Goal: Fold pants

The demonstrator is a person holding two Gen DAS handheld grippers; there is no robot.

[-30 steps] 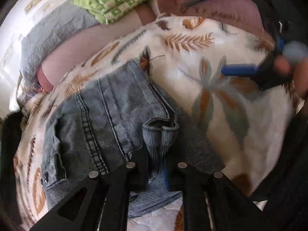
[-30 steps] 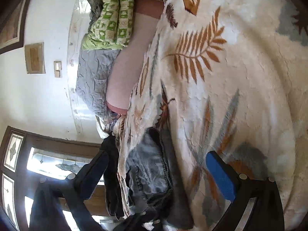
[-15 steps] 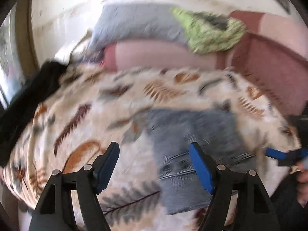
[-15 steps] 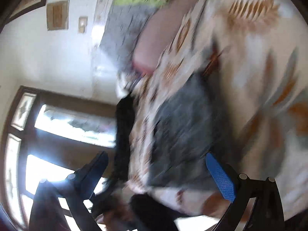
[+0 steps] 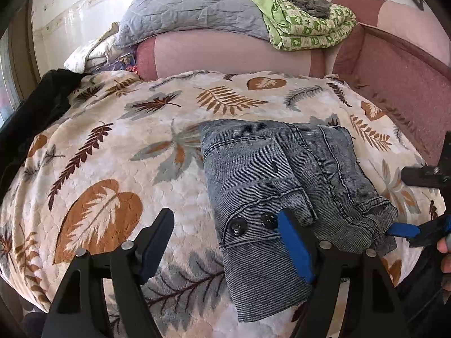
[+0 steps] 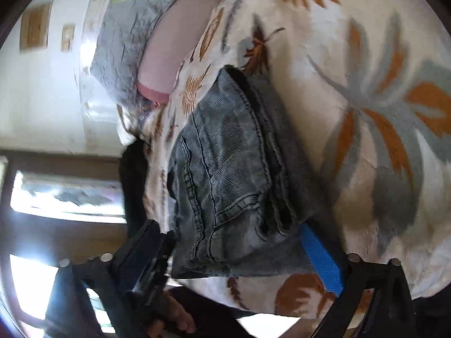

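Grey-blue denim pants (image 5: 282,174) lie folded into a compact bundle on the leaf-patterned blanket (image 5: 118,146); the buttoned waistband faces me. My left gripper (image 5: 225,242) is open and empty, with its right fingertip (image 5: 293,242) over the waistband's edge. My right gripper (image 6: 234,242) is open, with its jaws straddling the near end of the folded pants (image 6: 231,174); the blue pad (image 6: 321,256) sits under the bundle's edge. The right gripper also shows at the right edge of the left wrist view (image 5: 420,205).
A pink sofa back (image 5: 220,53) carries a grey quilt (image 5: 191,8) and a green patterned blanket (image 5: 307,25). A black garment (image 5: 36,107) lies at the blanket's left edge. A window (image 6: 56,197) is beyond.
My left gripper let go of the pants' fold, opened and pulled back. My right gripper moved in around the bundle's end. The pants now lie folded flat.
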